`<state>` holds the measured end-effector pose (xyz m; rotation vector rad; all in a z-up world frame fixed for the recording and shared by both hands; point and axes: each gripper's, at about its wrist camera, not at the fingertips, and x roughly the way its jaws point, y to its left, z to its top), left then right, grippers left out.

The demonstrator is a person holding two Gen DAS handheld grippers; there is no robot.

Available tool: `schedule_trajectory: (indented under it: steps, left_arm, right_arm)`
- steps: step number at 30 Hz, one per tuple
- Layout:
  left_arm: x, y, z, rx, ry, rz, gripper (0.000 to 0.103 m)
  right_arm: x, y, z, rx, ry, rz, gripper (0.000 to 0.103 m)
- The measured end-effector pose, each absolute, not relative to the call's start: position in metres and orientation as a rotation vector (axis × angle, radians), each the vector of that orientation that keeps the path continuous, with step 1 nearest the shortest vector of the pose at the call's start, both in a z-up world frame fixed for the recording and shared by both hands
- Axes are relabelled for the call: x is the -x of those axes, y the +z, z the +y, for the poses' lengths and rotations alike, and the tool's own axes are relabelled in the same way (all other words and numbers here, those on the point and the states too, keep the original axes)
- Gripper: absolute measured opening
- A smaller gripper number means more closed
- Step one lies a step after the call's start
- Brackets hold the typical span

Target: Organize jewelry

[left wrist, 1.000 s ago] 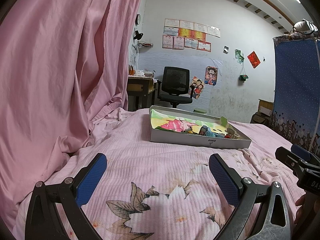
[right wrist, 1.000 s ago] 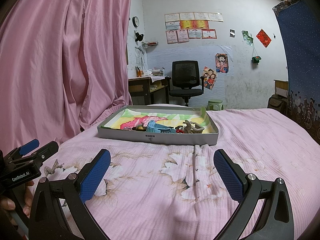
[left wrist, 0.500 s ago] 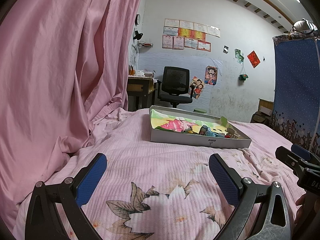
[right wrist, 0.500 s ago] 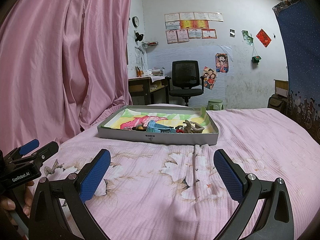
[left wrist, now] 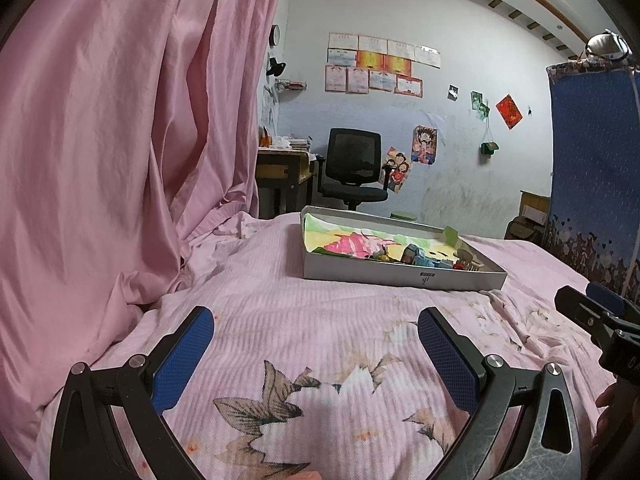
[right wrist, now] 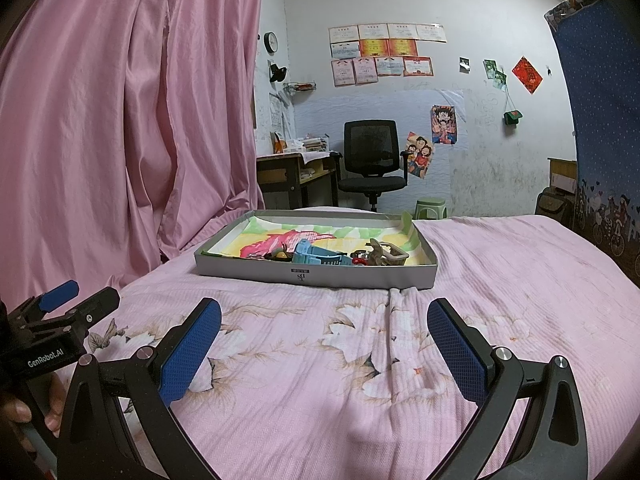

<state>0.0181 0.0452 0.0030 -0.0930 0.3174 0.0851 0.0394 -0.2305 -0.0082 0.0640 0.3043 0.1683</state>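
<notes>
— Where is the jewelry?

— In the gray tray [right wrist: 394,277] on the pink bed [right wrist: 320,360], bunched against the tray's near wall: a blue piece [right wrist: 316,257], a beige clip [right wrist: 386,255], and small bits too tiny to tell.

— And your claws?

— Your left claw [left wrist: 316,354] and right claw [right wrist: 324,346] are both spread wide, holding nothing, low over the bed, well short of the tray.

Grey tray [right wrist: 316,278], shallow, flat on bed [right wrist: 360,360], well ahead of right hand-held gripper [right wrist: 324,344], apart from it. Colourful paper lining [right wrist: 280,240] inside. Jewelry pile [right wrist: 340,257] at tray's near side: blue piece, beige clip, small red bits. Details too small.
</notes>
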Motion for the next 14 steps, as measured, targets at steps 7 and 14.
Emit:
schedule_trajectory:
  steps: [7,14]
  left_arm:
    - [-0.0206,0.0031,0.0468,0.073,0.098,0.310,0.103]
    - [-0.0207,0.0024,0.0463,0.074,0.093,0.311,0.103]
  right_arm:
    - [-0.0394,-0.0080,-0.2305,-0.064,0.169,0.305,0.101]
    - [-0.0394,-0.0076,-0.2305,-0.065,0.169,0.305,0.101]
